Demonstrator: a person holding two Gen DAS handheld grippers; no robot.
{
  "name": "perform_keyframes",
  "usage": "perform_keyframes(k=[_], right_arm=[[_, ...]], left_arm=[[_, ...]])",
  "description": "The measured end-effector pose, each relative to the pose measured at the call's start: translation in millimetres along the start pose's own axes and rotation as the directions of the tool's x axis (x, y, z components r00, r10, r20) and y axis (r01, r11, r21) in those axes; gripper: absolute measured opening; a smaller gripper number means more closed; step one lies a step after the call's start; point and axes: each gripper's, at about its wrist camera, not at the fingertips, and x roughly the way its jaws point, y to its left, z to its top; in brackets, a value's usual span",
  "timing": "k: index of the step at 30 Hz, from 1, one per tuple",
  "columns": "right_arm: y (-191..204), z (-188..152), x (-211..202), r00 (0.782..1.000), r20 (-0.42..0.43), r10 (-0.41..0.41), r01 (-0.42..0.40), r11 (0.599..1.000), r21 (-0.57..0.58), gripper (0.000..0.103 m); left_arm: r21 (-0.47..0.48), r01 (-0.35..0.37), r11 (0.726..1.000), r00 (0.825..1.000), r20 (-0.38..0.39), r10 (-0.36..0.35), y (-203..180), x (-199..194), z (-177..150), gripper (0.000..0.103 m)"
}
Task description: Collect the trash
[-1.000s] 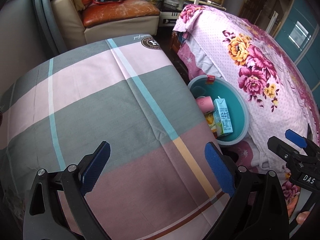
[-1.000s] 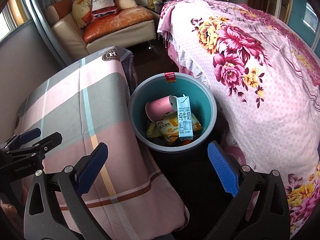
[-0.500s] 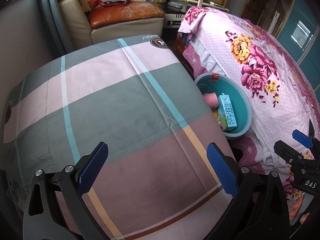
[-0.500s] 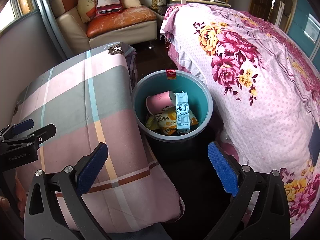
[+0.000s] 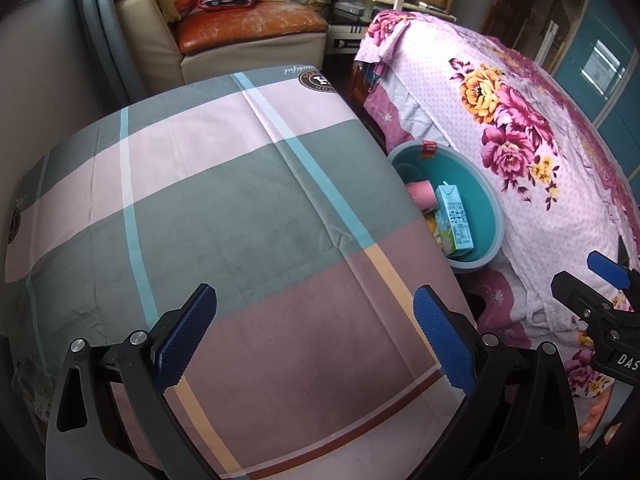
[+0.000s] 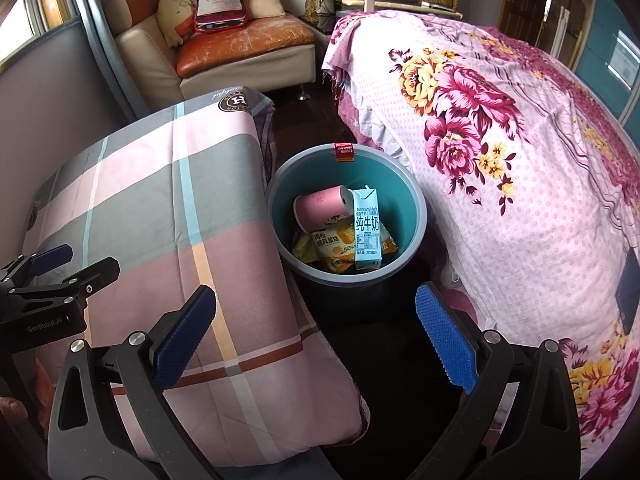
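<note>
Two grippers are in view, and both stand with their blue pads spread wide and nothing between them. The left gripper point(image 5: 314, 336) hangs above a plaid cloth point(image 5: 224, 216) in grey, pink and mauve blocks with pale blue and tan stripes; no trash lies on the visible part of this cloth. The right gripper point(image 6: 316, 336) hangs over the dark floor point(image 6: 400, 380) between the plaid cloth and a bed with a pink floral cover point(image 6: 500, 168).

Trash location: all visible trash sits inside a teal bin point(image 6: 412, 204) that stands on the floor in the gap between the plaid cloth and the floral bed. A red label point(image 6: 344, 151) hangs on the far rim of the bin.

Bin contents:
- A pale blue milk carton point(image 6: 367, 227), upright with a slight lean, at the right of centre.
- A pink cup point(image 6: 320, 212), lying on its side, just left of the carton and touching it.
- A yellow snack packet point(image 6: 330, 246), lying under both.

In the left wrist view the bin point(image 5: 486, 196) is partly hidden behind the edge of the plaid cloth; the carton point(image 5: 454, 220) and the pink cup point(image 5: 420, 196) show above that edge.

Background: a sofa with an orange seat point(image 6: 240, 40) stands at the far side, with a bottle-shaped cushion point(image 6: 219, 0) resting on it.
</note>
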Motion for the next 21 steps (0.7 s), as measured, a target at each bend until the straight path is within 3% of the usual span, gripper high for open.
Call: perform_keyframes(k=[21], right_arm=[[-11.5,-5.8,16.2,1.000,-0.016,-0.013,0.014,0.999,0.048,0.096]], left_arm=[[0.039,-0.019,0.999,1.000,0.010,0.019,-13.7,13.4,-6.9,0.099]])
